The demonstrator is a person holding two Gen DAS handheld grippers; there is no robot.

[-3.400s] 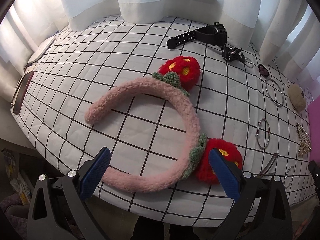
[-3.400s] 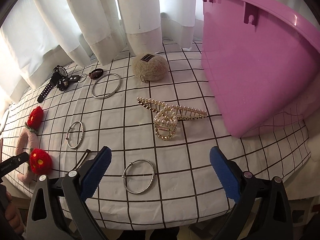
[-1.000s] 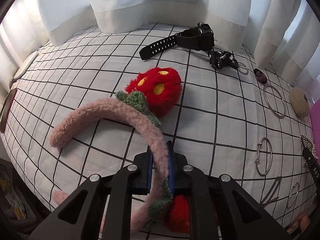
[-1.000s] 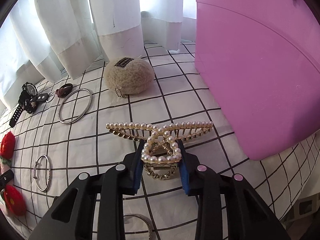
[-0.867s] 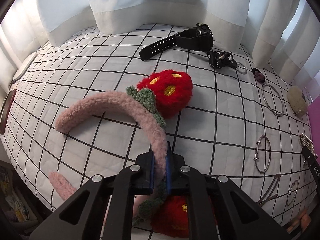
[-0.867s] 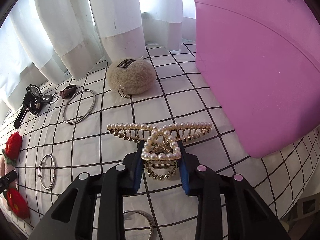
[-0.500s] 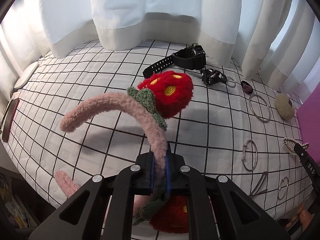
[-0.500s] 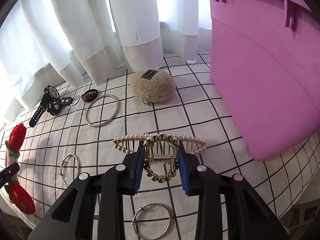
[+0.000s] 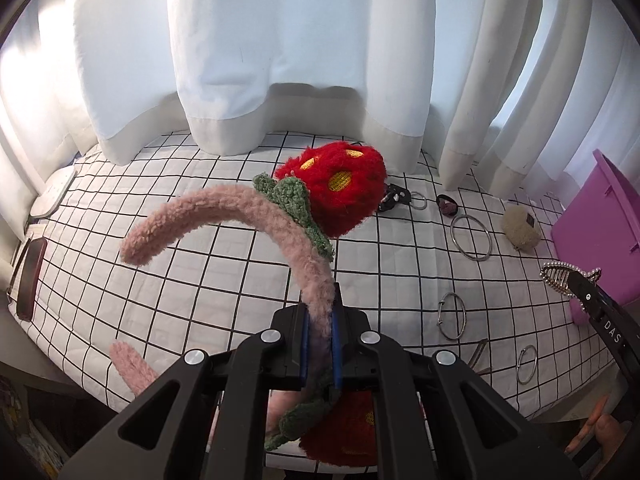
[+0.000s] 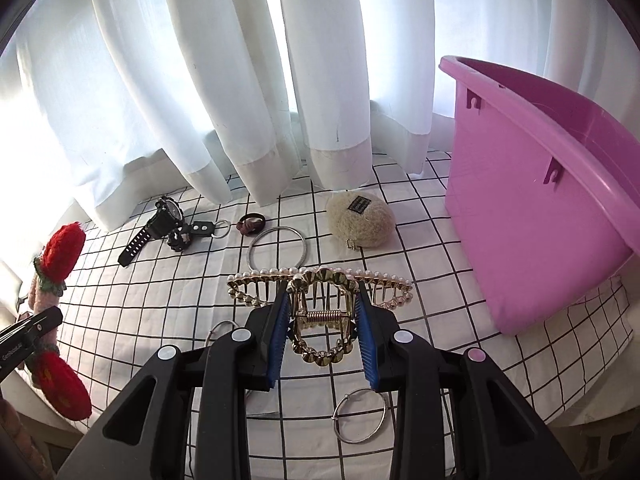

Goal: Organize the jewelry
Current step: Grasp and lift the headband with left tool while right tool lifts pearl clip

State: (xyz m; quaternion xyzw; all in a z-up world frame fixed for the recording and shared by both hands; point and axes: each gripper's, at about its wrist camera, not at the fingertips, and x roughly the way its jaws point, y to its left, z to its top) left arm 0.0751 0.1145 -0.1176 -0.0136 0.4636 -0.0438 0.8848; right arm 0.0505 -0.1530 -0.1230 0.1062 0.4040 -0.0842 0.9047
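My left gripper (image 9: 319,334) is shut on a fuzzy pink headband (image 9: 256,216) with red knitted flowers (image 9: 336,188), held up above the checked tablecloth (image 9: 224,264). In the right wrist view the same headband (image 10: 48,296) hangs at the far left. My right gripper (image 10: 322,320) is shut on a gold pearl hair claw (image 10: 320,284), lifted off the cloth. That claw (image 9: 560,278) shows at the right edge of the left wrist view. A pink bin (image 10: 540,184) stands to the right of the claw.
On the cloth lie a black watch (image 10: 156,224), a keyring (image 10: 208,230), a dark hair tie (image 10: 250,224), a large metal ring (image 10: 278,250), a beige fluffy pouch (image 10: 360,220) and small bangles (image 10: 360,416). White curtains (image 10: 240,80) hang behind. A dark flat object (image 9: 30,276) lies at the left edge.
Both grippers have risen off the cloth with their loads. The headband now hangs in the air and the hair claw has tipped so its spring faces the camera. More curtain shows.
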